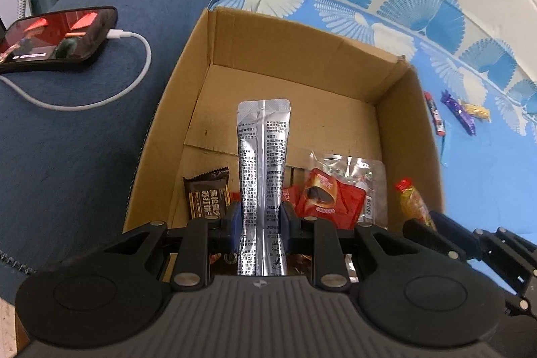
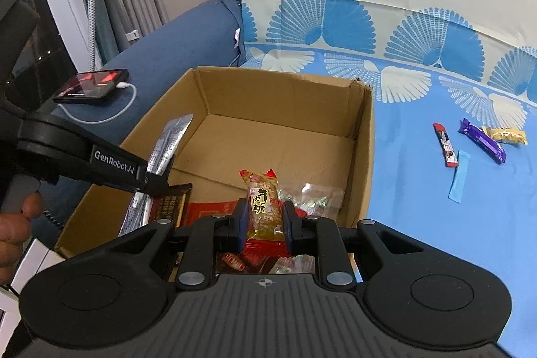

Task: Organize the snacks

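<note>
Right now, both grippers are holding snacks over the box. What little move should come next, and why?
Probably let go. The left gripper pinches the silver sachet and the right gripper pinches the peanut candy, both already above the cardboard box where other snacks lie, so opening should drop them in.

Cardboard box [image 2: 364, 136] open-topped, far half bare; snack packets [image 2: 315, 193] crowd near end.

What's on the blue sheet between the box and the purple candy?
In the right wrist view, a red snack bar lies between the cardboard box and the purple candy; otherwise the blue sheet is bare.
</note>
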Demonstrator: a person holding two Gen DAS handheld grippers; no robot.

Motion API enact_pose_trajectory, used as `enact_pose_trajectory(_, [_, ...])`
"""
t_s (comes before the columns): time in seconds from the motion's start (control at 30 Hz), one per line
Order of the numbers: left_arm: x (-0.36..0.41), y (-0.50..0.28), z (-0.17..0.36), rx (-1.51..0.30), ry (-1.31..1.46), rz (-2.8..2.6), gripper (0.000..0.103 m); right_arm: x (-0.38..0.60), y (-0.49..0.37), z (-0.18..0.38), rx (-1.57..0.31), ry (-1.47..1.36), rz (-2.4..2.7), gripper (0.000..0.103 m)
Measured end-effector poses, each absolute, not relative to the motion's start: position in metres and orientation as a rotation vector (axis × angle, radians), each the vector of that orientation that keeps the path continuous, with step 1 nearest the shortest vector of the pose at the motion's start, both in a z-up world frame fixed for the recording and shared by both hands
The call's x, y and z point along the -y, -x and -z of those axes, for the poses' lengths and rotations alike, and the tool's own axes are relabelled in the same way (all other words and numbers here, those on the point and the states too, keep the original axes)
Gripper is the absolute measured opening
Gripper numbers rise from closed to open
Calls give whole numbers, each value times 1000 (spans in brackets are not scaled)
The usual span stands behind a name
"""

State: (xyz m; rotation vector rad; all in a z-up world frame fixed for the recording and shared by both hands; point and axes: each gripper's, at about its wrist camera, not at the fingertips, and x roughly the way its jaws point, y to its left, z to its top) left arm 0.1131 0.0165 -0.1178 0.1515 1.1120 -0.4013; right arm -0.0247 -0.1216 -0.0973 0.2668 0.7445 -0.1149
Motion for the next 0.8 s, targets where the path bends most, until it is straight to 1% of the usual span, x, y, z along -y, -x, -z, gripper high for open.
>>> enact_pose_trajectory(0.07, [-15,-118,121,-1115,-158,388,31,125,18,101,-743,-272,123,25])
enact_pose_trajectory(0.1, [-14,-120,122,-1111,-162,379,45,127,14,104,-751,-280,125,29])
enact_pose_trajectory(0.13, [-14,-121,122,-1107,-168,374,71,129,12,106,-760,-289,131,47])
enact_pose_trajectory(0.17, [-14,-122,121,-1099,-175,361,85,131,10,107,-762,-298,143,63])
enact_pose_trajectory(0.2, [-16,-122,119,-1082,-174,332,103,132,11,107,-759,-302,153,68])
enact_pose_trajectory(0.27, [-18,-119,115,-1050,-157,306,103,131,14,105,-758,-301,153,74])
enact_pose_trajectory(0.37, [-20,-114,117,-1085,-166,314,103,128,25,104,-773,-302,156,82])
enact_pose_trajectory(0.63, [-35,-65,120,-1124,-226,333,103,115,73,101,-842,-376,151,87])
enact_pose_trajectory(0.8, [-49,-34,110,-1116,-233,343,103,96,98,89,-830,-343,141,91])
